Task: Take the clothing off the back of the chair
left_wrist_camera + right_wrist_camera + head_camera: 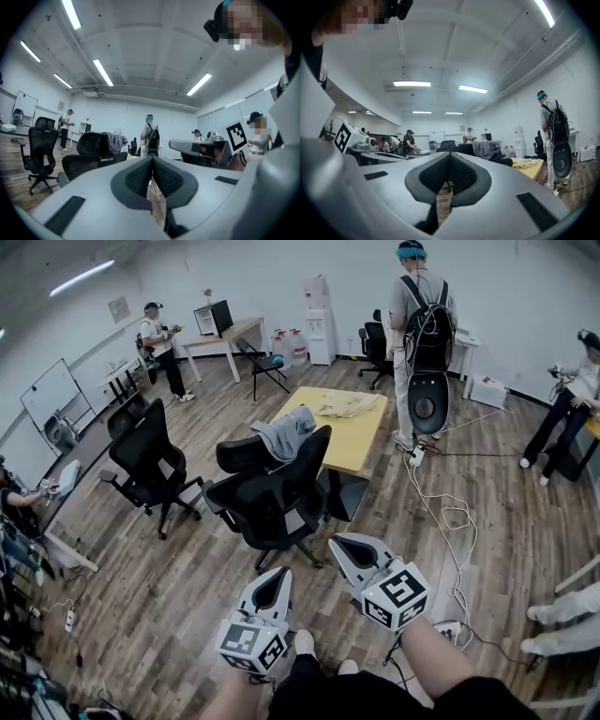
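Fingers together, both empty. We log clothing on chair: 12 o'clock from left gripper, 11 from right gripper.

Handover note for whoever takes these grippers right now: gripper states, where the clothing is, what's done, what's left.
Left gripper: shut, empty, short of the chair.
Right gripper: shut, empty, beside it.
Clothing: grey, draped over the back of the black chair by the yellow table.
Done: nothing; clothing untouched.
Left: close in, open a gripper, grip the clothing, lift it off.
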A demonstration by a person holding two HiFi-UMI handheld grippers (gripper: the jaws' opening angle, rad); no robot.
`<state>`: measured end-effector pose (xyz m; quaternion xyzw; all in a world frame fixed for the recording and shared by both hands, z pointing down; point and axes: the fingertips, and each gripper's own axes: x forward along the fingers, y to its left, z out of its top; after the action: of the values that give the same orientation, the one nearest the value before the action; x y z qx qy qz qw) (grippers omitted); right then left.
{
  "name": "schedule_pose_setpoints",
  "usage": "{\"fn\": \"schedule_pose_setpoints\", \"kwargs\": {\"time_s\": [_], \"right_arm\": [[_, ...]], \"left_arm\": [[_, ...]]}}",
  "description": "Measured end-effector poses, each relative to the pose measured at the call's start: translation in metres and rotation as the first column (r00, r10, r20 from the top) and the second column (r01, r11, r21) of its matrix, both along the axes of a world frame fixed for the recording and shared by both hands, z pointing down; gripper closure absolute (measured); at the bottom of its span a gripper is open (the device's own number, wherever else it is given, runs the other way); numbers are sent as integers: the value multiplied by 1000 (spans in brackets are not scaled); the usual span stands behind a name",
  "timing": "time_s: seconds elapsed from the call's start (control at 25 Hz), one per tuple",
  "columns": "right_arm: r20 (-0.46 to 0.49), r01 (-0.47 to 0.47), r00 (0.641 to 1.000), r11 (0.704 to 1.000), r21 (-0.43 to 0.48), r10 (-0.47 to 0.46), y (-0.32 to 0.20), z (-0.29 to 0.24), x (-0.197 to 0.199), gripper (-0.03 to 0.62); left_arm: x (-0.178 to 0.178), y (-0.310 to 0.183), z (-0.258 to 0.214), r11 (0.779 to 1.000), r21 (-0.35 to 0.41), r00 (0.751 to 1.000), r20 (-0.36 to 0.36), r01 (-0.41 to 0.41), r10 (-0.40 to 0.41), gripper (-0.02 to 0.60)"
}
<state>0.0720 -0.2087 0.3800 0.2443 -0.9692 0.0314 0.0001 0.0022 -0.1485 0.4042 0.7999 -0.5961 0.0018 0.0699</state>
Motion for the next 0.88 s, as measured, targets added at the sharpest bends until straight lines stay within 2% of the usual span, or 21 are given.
{"fn": "schedule_pose_setpoints", "kwargs": {"time_s": [0.44,0.88], "right_arm": [[-20,-24,1000,1000,7,24,-45,2,-28,580],[-60,-54,997,998,-17,53,-119,16,-84,579]], "left_arm": [[-22,-42,5,999,-1,999,-7,-32,32,563],[-74,-109,13,998,-11,998,-24,-61,60,563]]}}
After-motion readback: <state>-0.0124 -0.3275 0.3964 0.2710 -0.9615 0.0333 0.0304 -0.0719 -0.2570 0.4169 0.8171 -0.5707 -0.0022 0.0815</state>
